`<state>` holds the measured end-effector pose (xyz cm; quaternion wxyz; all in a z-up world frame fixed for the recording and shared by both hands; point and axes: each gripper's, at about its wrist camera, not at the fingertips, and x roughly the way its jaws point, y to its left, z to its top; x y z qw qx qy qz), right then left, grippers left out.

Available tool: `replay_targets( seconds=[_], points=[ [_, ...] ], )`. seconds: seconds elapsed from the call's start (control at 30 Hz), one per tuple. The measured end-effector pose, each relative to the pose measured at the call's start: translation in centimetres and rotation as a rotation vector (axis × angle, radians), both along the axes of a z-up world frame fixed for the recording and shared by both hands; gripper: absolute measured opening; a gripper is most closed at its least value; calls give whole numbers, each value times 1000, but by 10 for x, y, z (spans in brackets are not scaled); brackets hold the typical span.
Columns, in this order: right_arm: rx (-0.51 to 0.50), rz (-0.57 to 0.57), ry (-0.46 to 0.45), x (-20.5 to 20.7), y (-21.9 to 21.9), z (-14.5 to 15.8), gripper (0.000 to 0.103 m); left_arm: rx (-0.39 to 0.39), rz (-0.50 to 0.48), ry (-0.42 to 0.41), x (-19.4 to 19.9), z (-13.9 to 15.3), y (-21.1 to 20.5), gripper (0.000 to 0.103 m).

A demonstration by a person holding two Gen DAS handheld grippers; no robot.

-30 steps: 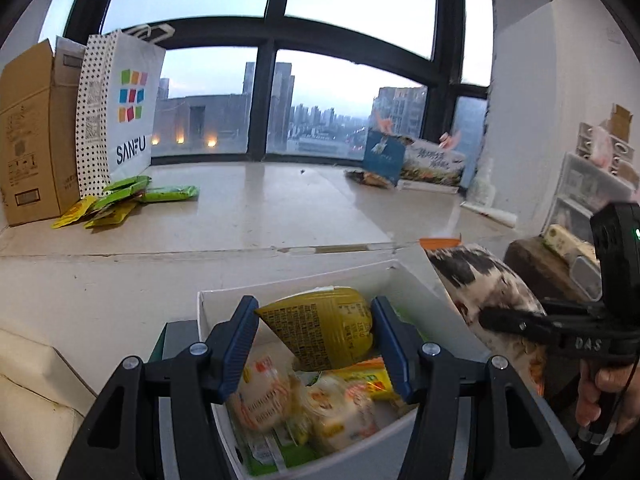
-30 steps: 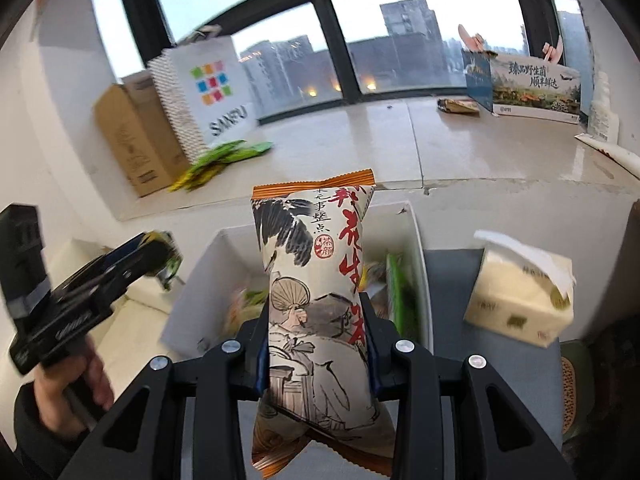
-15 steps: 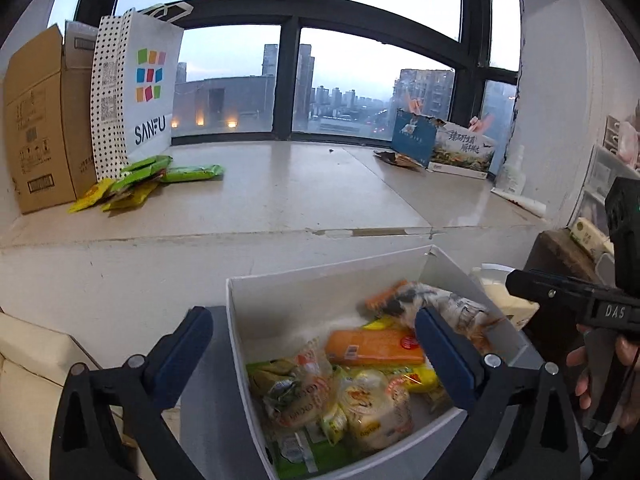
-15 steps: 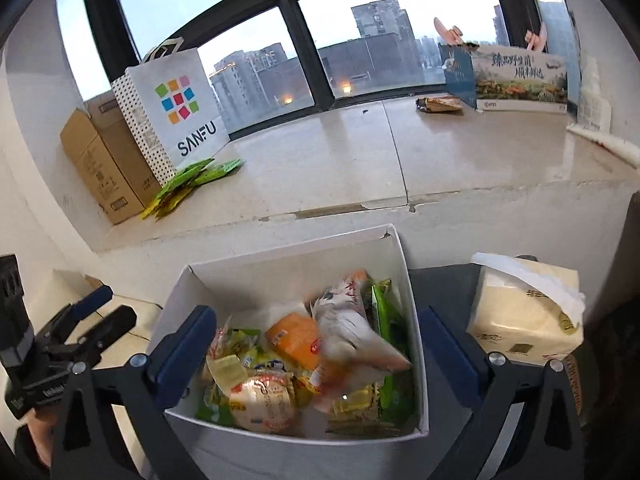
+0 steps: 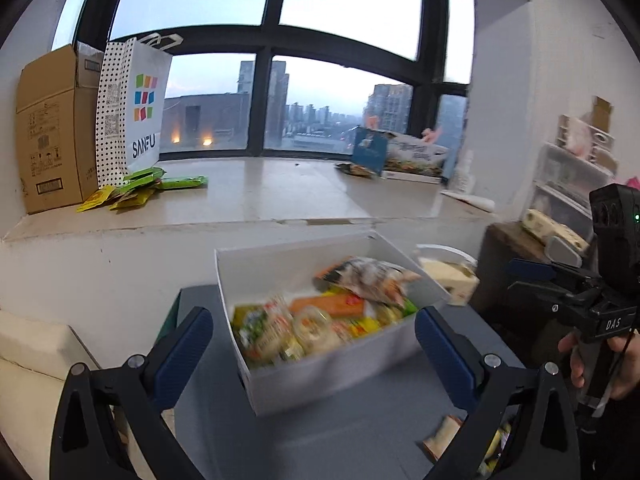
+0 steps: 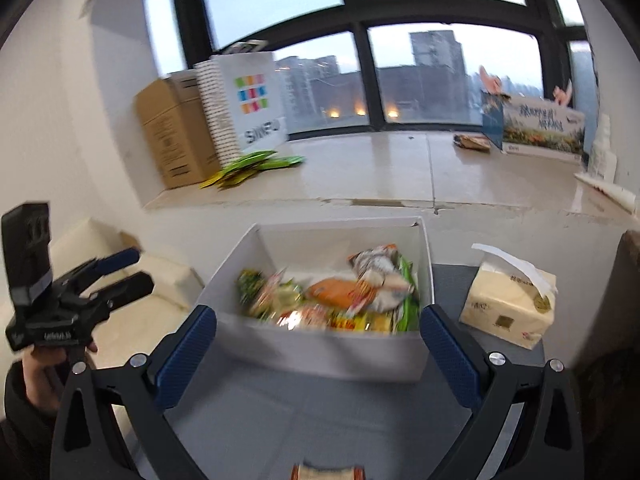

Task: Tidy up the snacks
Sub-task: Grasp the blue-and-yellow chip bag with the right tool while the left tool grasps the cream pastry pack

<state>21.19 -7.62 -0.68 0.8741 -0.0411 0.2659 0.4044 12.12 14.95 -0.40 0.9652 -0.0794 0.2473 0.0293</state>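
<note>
Both hand-held grippers, the left point(image 5: 312, 344) and the right point(image 6: 318, 344), stand with jaws spread wide and nothing between them, having just been opening. The snacks point(image 6: 332, 300) lie heaped in the white box point(image 6: 320, 350) on the grey desk point(image 6: 280, 420), presumably so they stay gathered in one place. A few packets remain loose near the desk's front edge (one point(image 5: 442, 436) by the left gripper), likely next to collect.
</note>
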Motion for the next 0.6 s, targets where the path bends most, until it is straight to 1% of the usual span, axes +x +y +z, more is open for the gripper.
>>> replay_targets(
  seconds=[0.13, 0.27, 0.3, 0.4, 0.5, 0.6],
  points=[
    [-18, 15, -61, -45, -26, -7, 103, -7, -13, -20, -40, -2, -20, 103],
    [-7, 21, -81, -82, -57, -23, 103, -22, -28, -25, -77, -10, -40, 103],
    [-9, -3, -83, -91, -67, -29, 103, -27, -35, -22, -84, -13, -46, 103],
    [-8, -30, -72, -108, -87, -46, 103, -32, -68, -12, -103, -24, -62, 103],
    [-38, -85, -54, -123, -106, -72, 103, -52, -90, 4, -118, -42, -77, 103],
    [-58, -102, -10, -129, -116, -94, 103, -77, -113, 61, -123, -64, -90, 103]
  ],
)
